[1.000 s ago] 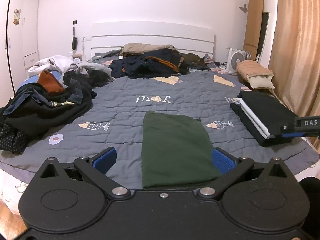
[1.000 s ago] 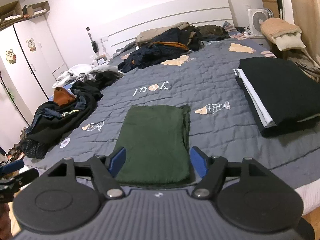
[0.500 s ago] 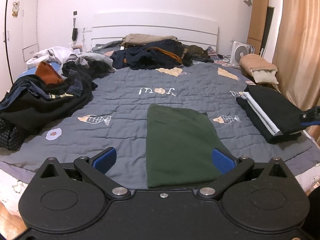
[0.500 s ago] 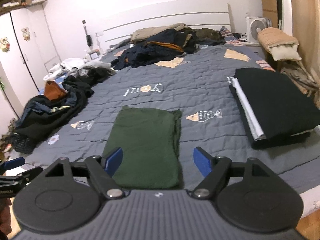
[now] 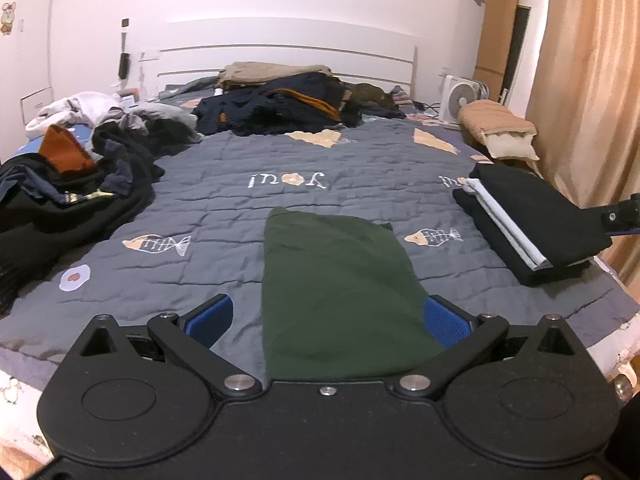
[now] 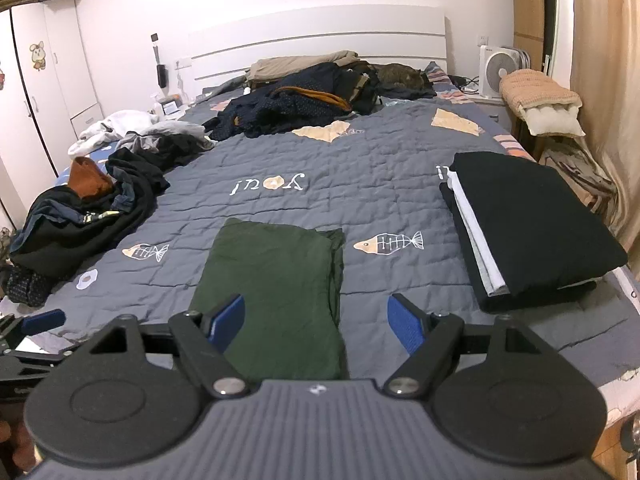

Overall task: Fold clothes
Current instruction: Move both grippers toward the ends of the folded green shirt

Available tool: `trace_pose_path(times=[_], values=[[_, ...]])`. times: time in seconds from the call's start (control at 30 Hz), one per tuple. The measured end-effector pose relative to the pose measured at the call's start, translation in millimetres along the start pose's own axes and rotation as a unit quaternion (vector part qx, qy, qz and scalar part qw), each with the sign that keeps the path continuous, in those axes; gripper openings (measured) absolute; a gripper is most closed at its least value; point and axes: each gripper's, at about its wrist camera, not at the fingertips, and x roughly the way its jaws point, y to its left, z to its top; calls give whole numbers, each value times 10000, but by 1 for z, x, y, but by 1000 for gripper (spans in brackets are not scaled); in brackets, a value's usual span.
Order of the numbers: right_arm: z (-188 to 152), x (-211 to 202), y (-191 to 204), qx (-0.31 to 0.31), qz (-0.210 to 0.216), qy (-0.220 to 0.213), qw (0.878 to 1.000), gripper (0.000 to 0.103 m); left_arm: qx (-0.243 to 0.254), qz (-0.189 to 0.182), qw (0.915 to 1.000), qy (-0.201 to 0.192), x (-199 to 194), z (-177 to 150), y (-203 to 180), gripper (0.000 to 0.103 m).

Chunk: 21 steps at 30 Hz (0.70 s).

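Note:
A dark green garment point(image 5: 336, 280) lies folded into a long rectangle on the grey quilt point(image 5: 224, 216), near the bed's front edge. It also shows in the right wrist view point(image 6: 276, 288). My left gripper point(image 5: 327, 318) is open and empty, held above the garment's near end. My right gripper point(image 6: 316, 320) is open and empty, above the garment's near right part. A stack of folded black and white clothes point(image 6: 524, 224) lies at the right edge of the bed; it also shows in the left wrist view point(image 5: 532, 220).
A heap of unfolded dark clothes point(image 6: 80, 216) lies at the left of the bed, another pile point(image 6: 312, 96) at the headboard. A fan point(image 6: 498, 70) and a cushioned bench point(image 6: 540, 104) stand at the right, by a curtain point(image 5: 592, 80).
Both grippers have pulled back and risen a little from the green garment. The garment and the stack have not moved. Both grippers stay open.

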Motion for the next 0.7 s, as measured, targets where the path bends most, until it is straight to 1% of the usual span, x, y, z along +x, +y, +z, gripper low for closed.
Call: trace_pose_path(times=[0.37, 0.53, 0.7], values=[[2, 16, -5, -19, 100, 224, 9997, 78, -20, 1, 10000, 92, 29, 5, 0, 103], [9, 35, -11, -67, 53, 363, 9993, 78, -91, 72, 9997, 235, 53, 8, 2, 103], [11, 60, -23, 42, 70, 515, 9986, 78, -65, 145, 9992, 377, 82, 14, 7, 103]])
